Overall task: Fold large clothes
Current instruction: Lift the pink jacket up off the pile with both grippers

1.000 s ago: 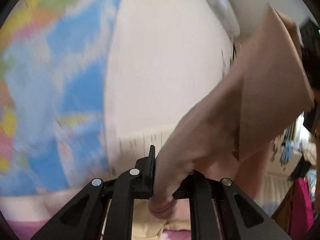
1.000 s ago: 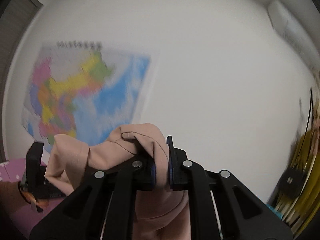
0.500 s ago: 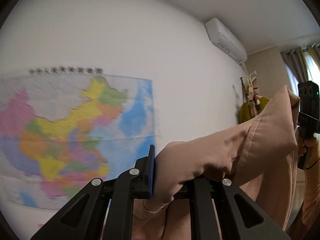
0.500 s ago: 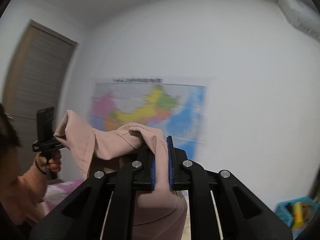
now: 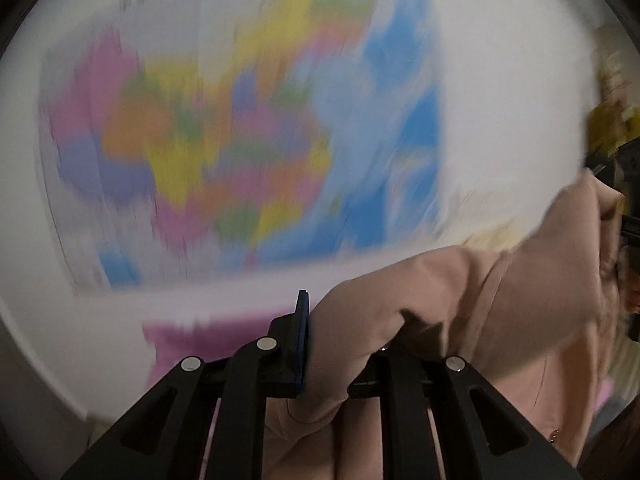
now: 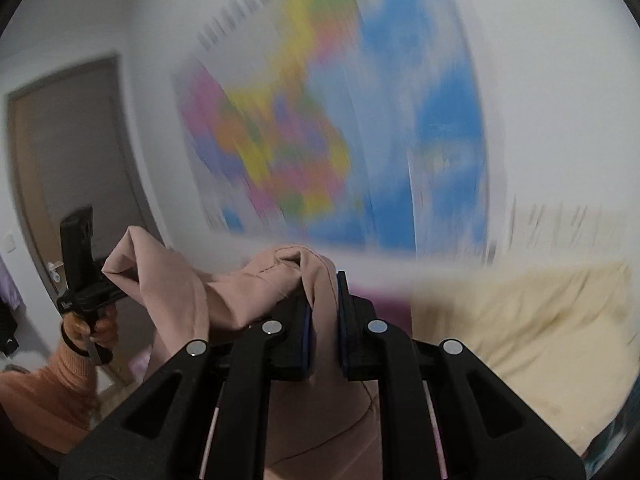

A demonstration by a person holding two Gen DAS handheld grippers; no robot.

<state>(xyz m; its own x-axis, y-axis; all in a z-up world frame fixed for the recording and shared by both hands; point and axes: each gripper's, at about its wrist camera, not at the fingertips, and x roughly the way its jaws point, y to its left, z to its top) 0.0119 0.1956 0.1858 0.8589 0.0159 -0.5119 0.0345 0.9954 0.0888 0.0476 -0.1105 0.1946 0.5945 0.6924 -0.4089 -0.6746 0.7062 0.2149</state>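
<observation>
A pale pink garment [image 5: 460, 304] hangs stretched in the air between both grippers. My left gripper [image 5: 336, 344] is shut on one bunched end of it; the cloth covers its right finger. My right gripper [image 6: 323, 312] is shut on the other end of the garment [image 6: 248, 296], which bulges over the left finger and drops below. In the right wrist view the left gripper [image 6: 80, 272] shows at the far left, held by a hand in an orange sleeve. In the left wrist view the right gripper [image 5: 624, 216] is at the right edge.
A colourful wall map [image 5: 248, 140] fills the white wall ahead, blurred by motion. A cream pillow or bedding [image 6: 528, 328] lies at lower right, pink bedding [image 5: 192, 340] below the map. A brown door [image 6: 68, 152] stands at the left.
Both grippers have swung downward with the garment still held; the map has risen in both views and the bedding has come into sight. Both views are now motion-blurred.
</observation>
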